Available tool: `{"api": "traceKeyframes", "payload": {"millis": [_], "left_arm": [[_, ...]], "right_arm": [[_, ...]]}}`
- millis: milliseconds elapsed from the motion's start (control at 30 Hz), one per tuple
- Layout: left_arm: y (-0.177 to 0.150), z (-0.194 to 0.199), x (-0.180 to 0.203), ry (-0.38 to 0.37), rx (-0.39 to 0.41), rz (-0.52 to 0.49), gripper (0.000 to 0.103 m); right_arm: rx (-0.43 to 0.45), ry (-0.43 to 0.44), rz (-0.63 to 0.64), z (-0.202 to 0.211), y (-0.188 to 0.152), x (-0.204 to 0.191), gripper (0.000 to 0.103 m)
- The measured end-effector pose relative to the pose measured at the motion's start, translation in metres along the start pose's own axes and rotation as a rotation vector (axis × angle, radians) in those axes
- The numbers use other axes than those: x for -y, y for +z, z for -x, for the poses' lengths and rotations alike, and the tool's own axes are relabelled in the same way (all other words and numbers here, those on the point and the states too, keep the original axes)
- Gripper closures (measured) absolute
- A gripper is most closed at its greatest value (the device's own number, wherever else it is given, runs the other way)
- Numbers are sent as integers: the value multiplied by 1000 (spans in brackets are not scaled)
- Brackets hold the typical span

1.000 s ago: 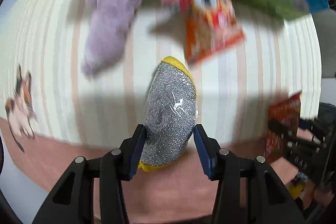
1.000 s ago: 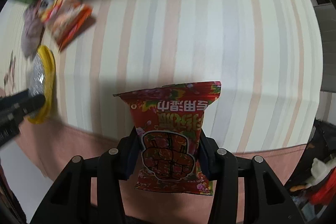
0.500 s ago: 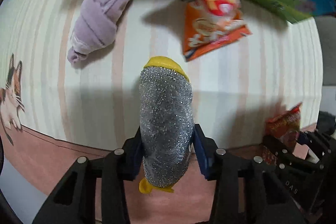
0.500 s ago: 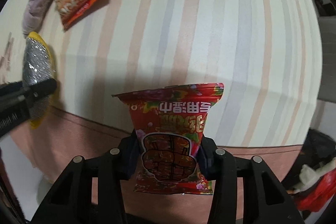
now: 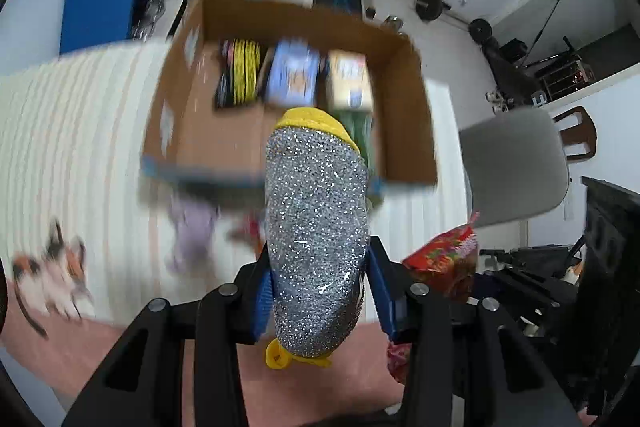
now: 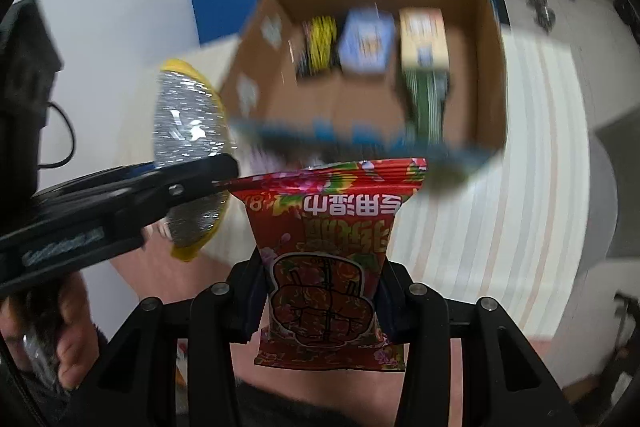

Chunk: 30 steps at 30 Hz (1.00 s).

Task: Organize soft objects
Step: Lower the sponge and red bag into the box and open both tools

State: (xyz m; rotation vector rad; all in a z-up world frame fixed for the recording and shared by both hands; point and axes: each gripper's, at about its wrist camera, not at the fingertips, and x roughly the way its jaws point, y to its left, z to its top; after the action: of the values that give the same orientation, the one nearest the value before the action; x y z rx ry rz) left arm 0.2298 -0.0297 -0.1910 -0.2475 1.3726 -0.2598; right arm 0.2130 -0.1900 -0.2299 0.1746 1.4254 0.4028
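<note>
Now, from the left wrist, my left gripper (image 5: 318,301) has lifted off the striped table, jaws clenched on the glittery silver scouring sponge with yellow backing (image 5: 316,239), the open cardboard box (image 5: 416,107) newly ahead.

From the right wrist, my right gripper (image 6: 322,301) pinches the red printed snack packet (image 6: 326,251), raised toward that box for dropping.

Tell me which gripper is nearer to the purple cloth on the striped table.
Left. The left gripper, holding the silver sponge, hangs beside the purple cloth. The right gripper, with the red packet, is farther off.
</note>
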Motion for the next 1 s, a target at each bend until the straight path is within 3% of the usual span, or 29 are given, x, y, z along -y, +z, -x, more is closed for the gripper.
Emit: {"api": "traceKeyframes", "payload": {"millis": [133, 267, 367, 567, 867, 900, 1000], "left_arm": [[75, -12, -22, 32, -3, 9, 64], [126, -68, -45, -29, -139, 102, 63], [145, -100, -59, -46, -234, 155, 63], [152, -159, -74, -35, -392, 197, 63], [148, -197, -75, -41, -479, 185, 60], [148, -199, -75, -30, -490, 184, 60], [147, -203, -74, 21, -494, 172, 53]], "right_arm": [[30, -57, -24, 7, 80, 8, 56], [-15, -78, -106, -37, 123, 38, 56], [-81, -71, -184, -75, 147, 60, 56], [-167, -92, -232, -119, 161, 77, 56], [-225, -109, -211, -149, 164, 78, 55], [-232, -115, -205, -149, 165, 77, 53], [-229, -123, -188, -145, 169, 74, 29]]}}
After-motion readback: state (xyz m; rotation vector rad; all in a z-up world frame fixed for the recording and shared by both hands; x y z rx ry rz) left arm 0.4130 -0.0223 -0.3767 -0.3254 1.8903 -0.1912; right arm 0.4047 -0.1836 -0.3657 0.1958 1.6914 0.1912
